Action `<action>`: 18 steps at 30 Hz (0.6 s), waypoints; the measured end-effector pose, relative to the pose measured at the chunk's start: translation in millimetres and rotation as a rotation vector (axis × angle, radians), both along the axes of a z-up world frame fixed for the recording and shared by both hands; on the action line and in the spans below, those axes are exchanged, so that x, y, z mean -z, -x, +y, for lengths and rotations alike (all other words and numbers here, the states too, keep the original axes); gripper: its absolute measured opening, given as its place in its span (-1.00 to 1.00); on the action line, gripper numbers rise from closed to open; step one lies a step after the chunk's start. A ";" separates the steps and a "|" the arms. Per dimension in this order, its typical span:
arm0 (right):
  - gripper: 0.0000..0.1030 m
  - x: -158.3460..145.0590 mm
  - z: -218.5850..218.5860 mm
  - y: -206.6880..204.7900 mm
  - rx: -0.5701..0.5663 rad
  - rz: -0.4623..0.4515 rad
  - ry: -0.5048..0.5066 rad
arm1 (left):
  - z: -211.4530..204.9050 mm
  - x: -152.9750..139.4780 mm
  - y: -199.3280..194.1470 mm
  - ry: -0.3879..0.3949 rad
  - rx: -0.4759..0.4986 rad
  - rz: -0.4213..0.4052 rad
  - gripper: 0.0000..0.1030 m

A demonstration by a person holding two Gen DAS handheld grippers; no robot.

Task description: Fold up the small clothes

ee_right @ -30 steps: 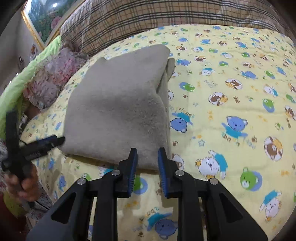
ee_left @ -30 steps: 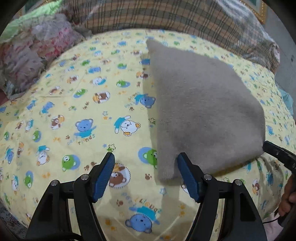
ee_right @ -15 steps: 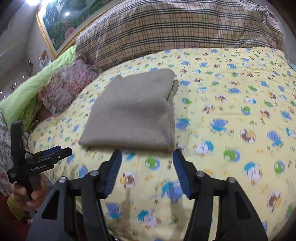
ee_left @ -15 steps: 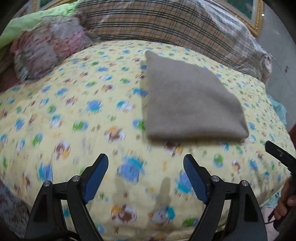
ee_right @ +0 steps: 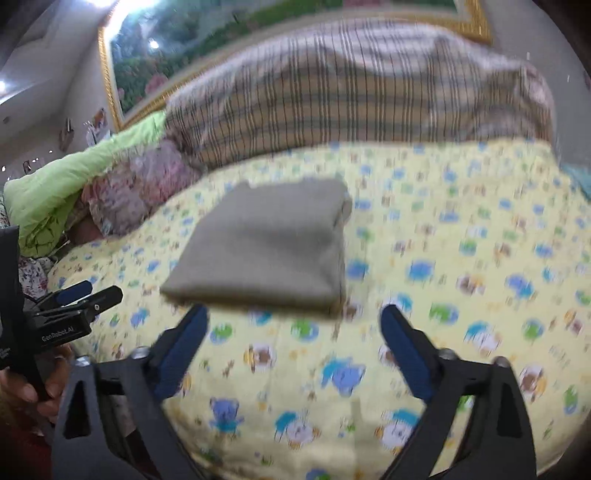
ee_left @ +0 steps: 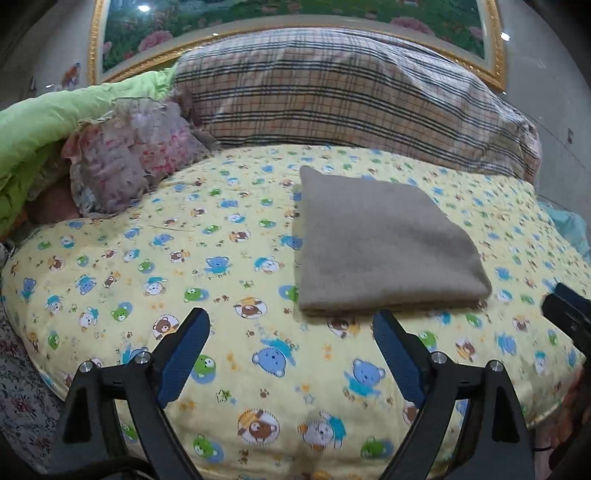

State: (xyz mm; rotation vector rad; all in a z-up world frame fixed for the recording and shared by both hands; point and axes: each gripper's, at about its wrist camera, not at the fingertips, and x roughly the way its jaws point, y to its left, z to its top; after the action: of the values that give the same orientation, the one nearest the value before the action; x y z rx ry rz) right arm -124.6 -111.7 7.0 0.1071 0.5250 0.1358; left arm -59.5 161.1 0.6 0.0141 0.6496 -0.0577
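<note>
Bear-print bedsheet (ee_left: 258,369) (right view blurred), folded grey garment (ee_left: 380,247), both hand-held grippers opening, empty

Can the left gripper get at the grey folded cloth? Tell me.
Probably yes. The left gripper hangs just short of the grey folded cloth, jaws opening and empty, with only bare yellow bedsheet between them.

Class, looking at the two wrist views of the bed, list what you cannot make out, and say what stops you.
- Garment type: folded, inner layers hidden, both views.
- Sheet prints: motion-blurred, right view.
- Right gripper: cut off by the left view's edge.
- Painting: cropped at the top, both views.
</note>
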 end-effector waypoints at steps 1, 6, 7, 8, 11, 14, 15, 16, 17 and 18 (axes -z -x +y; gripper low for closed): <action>1.00 -1.1 2.1 1.3 -0.004 -0.029 0.018 | -0.5 3.2 -1.3 -0.005 -0.012 0.002 0.79; 1.00 12.5 9.4 -8.2 -0.035 0.008 0.058 | -3.2 23.1 -2.7 -0.053 -0.020 0.041 0.79; 1.00 15.5 9.4 -9.0 -0.034 0.017 0.049 | -5.0 26.3 -3.3 -0.063 -0.006 0.054 0.79; 1.00 19.4 9.3 -9.7 -0.034 0.030 0.033 | -8.3 27.8 -0.8 -0.071 -0.001 0.060 0.79; 1.00 28.8 9.4 -14.8 -0.027 0.076 -0.011 | -14.1 30.0 -5.8 -0.090 0.030 0.075 0.79; 1.00 32.4 10.2 -20.4 -0.022 0.099 -0.041 | -17.7 30.1 -12.3 -0.085 0.040 0.093 0.80; 1.00 33.0 10.8 -22.3 -0.022 0.103 -0.047 | -18.2 30.1 -13.9 -0.084 0.036 0.096 0.80; 1.00 33.3 11.8 -24.2 -0.021 0.108 -0.047 | -18.4 30.5 -15.7 -0.083 0.030 0.097 0.80; 1.00 33.7 13.3 -25.8 -0.018 0.110 -0.044 | -18.9 31.0 -17.5 -0.084 0.024 0.099 0.80; 1.00 33.9 14.1 -27.5 -0.019 0.114 -0.041 | -19.0 31.5 -19.4 -0.084 0.023 0.100 0.80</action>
State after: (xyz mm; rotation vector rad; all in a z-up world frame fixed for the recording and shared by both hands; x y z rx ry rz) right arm -97.0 -97.5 -26.9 0.1506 0.6368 0.1596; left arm -40.2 142.0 -30.9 0.0999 0.7513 -0.0535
